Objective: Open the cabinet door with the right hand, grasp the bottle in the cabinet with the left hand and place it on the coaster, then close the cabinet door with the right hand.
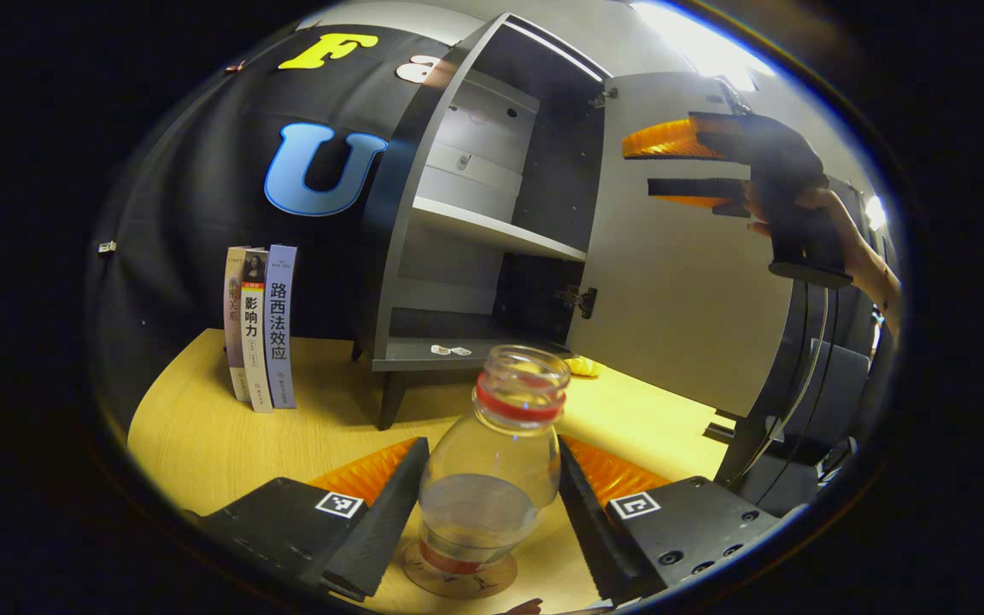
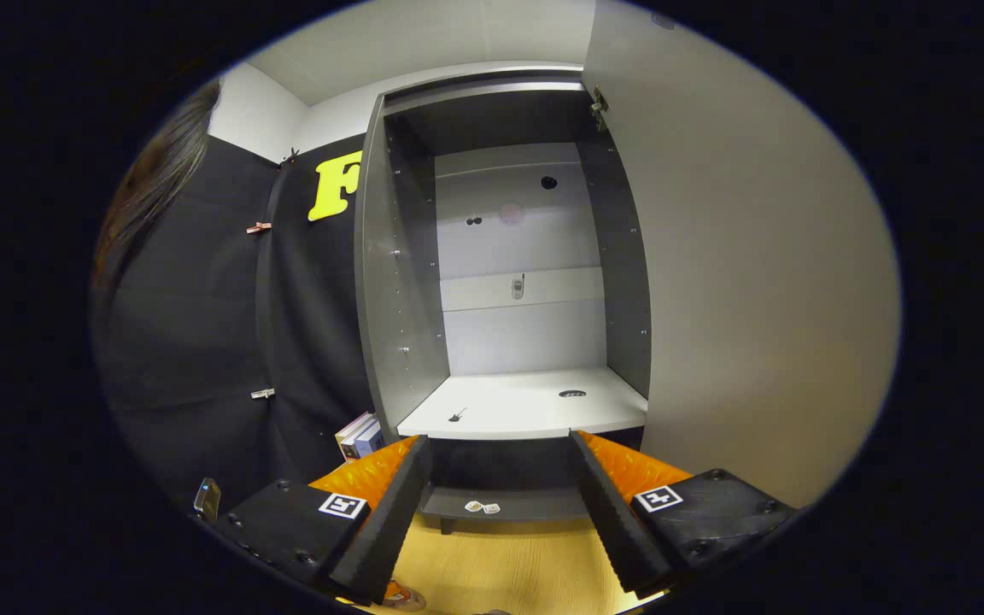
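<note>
- The left claw (image 1: 492, 512) is sitting spread around the clear, red-collared plastic bottle (image 1: 492, 465), which is standing on a round coaster (image 1: 458, 581).
- The right claw (image 2: 500, 512) is gaping, facing the open grey cabinet (image 2: 526, 401).

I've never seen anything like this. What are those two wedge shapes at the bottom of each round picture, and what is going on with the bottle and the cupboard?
No robot here: a person holds a two-finger gripper in each hand, and a wide-angle camera rides on each, looking along its fingers. Those wedges are the fingers.

The left gripper view looks over the left gripper. A clear, uncapped bottle stands between its fingers on a round coaster on the wooden table. Whether the fingers press on it or have let go, I cannot tell. Behind are three books and the grey cabinet, its door swung open. Farther off, a hand holds the right gripper, open, near that door.

The right gripper view looks from that gripper into the cabinet's shelves.
</note>
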A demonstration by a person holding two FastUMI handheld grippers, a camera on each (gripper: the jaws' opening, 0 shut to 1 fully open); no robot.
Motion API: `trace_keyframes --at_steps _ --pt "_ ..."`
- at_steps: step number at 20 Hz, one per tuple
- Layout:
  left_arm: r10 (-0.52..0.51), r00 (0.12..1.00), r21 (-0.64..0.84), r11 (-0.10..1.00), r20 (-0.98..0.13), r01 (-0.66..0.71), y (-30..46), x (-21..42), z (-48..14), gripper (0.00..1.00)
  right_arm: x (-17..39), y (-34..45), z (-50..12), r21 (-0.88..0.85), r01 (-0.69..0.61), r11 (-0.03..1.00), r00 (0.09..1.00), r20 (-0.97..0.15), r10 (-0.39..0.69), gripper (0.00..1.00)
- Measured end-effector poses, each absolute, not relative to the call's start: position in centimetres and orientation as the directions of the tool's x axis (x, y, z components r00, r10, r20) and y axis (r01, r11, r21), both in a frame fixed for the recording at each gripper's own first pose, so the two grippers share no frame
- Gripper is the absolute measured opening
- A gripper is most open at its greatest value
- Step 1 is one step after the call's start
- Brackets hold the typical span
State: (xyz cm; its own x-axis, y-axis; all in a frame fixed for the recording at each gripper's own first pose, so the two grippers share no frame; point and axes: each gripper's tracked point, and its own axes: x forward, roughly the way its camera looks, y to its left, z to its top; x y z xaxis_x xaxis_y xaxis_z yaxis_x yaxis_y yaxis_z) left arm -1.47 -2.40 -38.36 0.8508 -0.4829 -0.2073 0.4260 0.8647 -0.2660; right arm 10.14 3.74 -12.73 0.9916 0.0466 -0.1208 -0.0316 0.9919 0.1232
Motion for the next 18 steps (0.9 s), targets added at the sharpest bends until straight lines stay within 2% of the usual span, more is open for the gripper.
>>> trace_keyframes --at_steps 5,6,10,14,18 --pt "-0.469 0.859 -0.254 0.873 -0.207 0.416 -2.0 -1.4 -36.9 0.89 10.0 3.0 -12.9 0.112 -0.015 0.994 0.989 -0.143 0.032 0.98" --pt "-0.466 0.864 -0.242 0.876 -0.193 0.418 -1.7 -1.3 -35.4 0.89 10.0 2.6 -12.6 0.104 -0.004 0.995 0.989 -0.144 0.019 1.00" --pt "-0.481 0.866 -0.201 0.869 -0.137 0.452 -1.4 0.1 -27.7 0.89 8.3 1.1 -8.3 0.053 0.045 0.998 0.994 -0.098 -0.039 0.98" --pt "-0.545 0.833 -0.186 0.832 -0.099 0.522 -3.1 -0.8 -20.0 0.89 3.2 -0.2 -4.4 0.036 0.057 0.998 0.995 -0.087 -0.054 0.98" --pt "-0.655 0.750 -0.239 0.746 -0.092 0.622 -8.2 -2.1 -15.6 0.89 -3.8 -4.6 -2.5 -0.019 0.183 0.983 0.981 -0.067 -0.184 0.98"
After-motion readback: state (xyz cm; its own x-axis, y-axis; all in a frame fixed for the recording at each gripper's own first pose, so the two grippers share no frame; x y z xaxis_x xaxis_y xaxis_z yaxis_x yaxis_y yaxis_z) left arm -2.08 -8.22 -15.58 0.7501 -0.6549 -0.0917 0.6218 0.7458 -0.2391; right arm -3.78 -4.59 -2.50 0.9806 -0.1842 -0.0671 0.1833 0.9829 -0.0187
